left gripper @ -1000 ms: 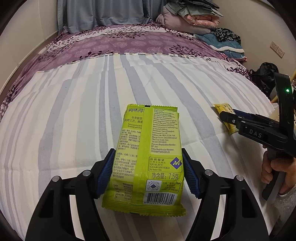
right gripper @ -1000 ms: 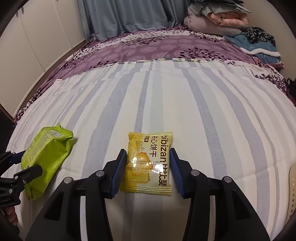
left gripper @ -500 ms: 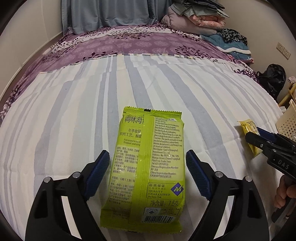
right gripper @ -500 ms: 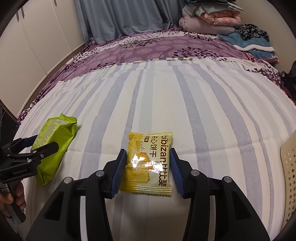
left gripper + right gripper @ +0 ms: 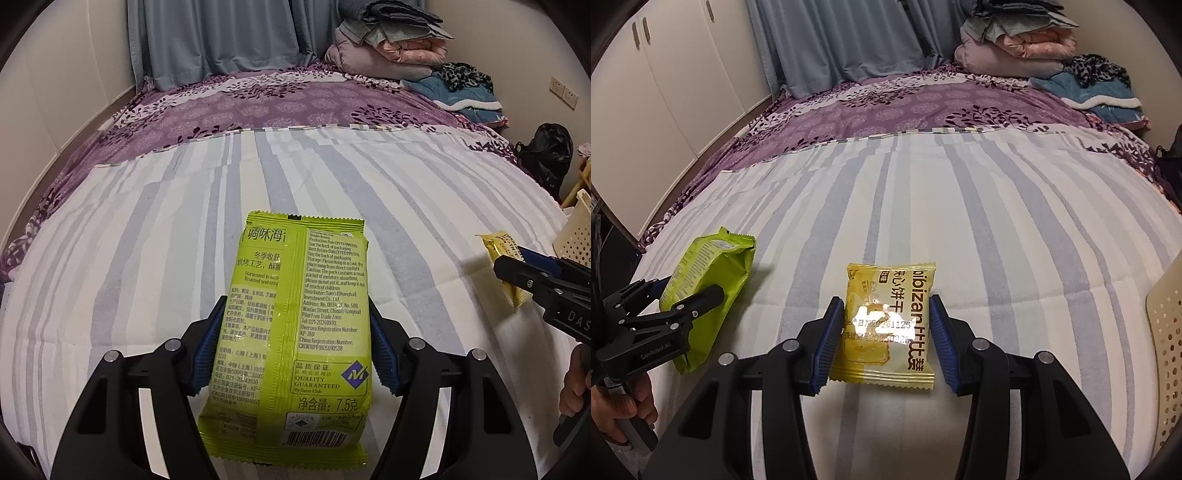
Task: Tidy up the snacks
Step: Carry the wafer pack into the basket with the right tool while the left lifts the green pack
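Note:
My left gripper [image 5: 293, 349] is shut on a green seaweed snack pack [image 5: 295, 314], its blue pads pressing both long sides, and holds it just above the striped bed sheet. My right gripper [image 5: 886, 334] is shut on a yellow biscuit packet [image 5: 888, 321]. In the right wrist view the green pack [image 5: 709, 280] and the left gripper [image 5: 679, 306] are at the far left. In the left wrist view the yellow packet [image 5: 502, 254] and the right gripper [image 5: 524, 273] are at the right edge.
A cream perforated basket [image 5: 1165, 347] stands at the bed's right edge and also shows in the left wrist view [image 5: 576, 236]. Folded blankets and clothes [image 5: 391, 48] lie at the far end of the bed. White cupboards [image 5: 665, 74] line the left wall.
Half a second ago my left gripper stood open around the green pack; now it has shut on it again. My right gripper kept its hold on the yellow packet and shifted toward the basket.

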Tool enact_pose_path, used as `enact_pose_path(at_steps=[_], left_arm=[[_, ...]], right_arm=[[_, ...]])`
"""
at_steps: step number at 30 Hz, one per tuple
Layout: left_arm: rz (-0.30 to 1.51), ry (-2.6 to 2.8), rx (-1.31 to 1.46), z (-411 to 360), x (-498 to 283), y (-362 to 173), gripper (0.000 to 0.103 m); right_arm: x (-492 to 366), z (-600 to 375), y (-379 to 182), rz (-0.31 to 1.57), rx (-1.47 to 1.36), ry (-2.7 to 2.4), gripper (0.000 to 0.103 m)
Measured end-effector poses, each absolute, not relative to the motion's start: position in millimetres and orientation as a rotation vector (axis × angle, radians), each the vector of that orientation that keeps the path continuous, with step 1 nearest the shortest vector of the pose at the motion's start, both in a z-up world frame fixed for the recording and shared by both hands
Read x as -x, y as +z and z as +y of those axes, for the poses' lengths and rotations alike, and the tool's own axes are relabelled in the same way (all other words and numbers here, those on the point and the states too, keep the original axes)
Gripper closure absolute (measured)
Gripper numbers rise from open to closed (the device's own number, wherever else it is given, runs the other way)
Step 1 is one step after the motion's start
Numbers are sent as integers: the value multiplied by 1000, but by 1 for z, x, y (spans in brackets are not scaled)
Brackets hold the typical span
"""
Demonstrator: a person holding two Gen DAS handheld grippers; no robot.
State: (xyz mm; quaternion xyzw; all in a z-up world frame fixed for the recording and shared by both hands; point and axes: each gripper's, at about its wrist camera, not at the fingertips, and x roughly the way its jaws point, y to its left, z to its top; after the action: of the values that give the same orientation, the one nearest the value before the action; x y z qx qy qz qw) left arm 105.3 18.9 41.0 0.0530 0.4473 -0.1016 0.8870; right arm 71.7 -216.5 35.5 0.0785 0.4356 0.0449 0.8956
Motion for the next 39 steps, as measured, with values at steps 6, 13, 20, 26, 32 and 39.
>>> enact_pose_path(at_steps=[6,13,20,26,32,39], left_arm=[[887,-215,-111,11,-94,64,33],[856,-231,-107,2,-81,83,33],[829,-252,-125,-10,-69,98,33],[801,-294,-147,-33,-57,112,33],[778,-367,-176,-72,-44,123,33],[759,-459,-217,-121,-31,133,33]], right_arm=[[-64,-217,52,862,-170,108,56],[-53,-225,68,819,-186,112,56],[-36,-239,87,763,-207,109,56],[-16,-264,102,708,-232,74,56],[12,-308,116,653,-262,-19,56],[55,-370,127,594,-292,-166,56]])
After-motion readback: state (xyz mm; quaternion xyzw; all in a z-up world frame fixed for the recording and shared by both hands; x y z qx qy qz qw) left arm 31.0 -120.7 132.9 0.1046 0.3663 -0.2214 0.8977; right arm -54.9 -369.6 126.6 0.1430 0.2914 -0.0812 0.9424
